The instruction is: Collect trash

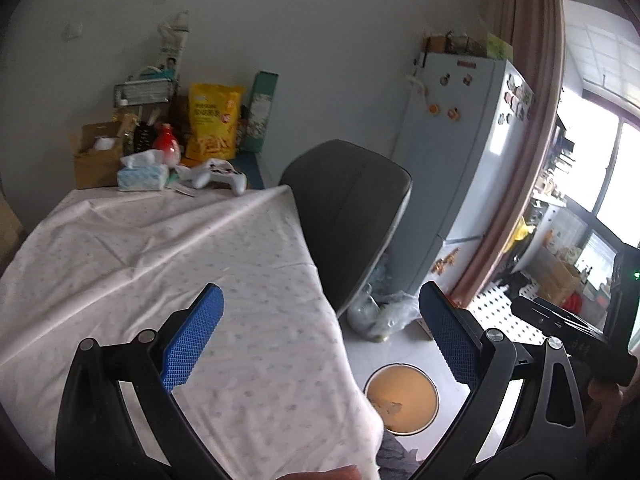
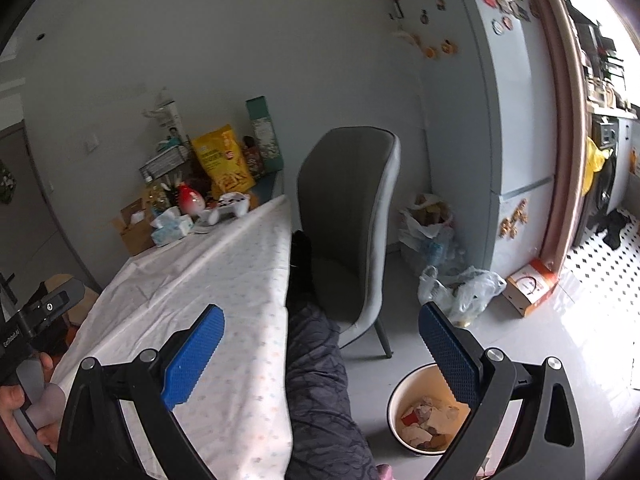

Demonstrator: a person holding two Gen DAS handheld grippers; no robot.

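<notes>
A round yellow bin (image 2: 424,408) stands on the floor right of the table, with several crumpled scraps of paper and wrappers (image 2: 428,420) inside it. The left wrist view shows the same bin (image 1: 402,398) with little visible in it. My left gripper (image 1: 322,336) is open above the table's near right corner, nothing between its blue pads. My right gripper (image 2: 322,354) is also open and empty, held over the table edge and the floor, with its right finger (image 2: 452,356) above the bin. The table's white dotted cloth (image 1: 180,264) is bare in its near part.
A grey chair (image 2: 352,216) stands at the table's right side. Boxes, a yellow snack bag (image 1: 212,124), a tissue pack and a white game controller (image 1: 216,174) crowd the table's far end. Plastic bags (image 2: 460,288) and a fridge (image 2: 480,120) are beyond. A person's leg (image 2: 320,380) lies beside the table.
</notes>
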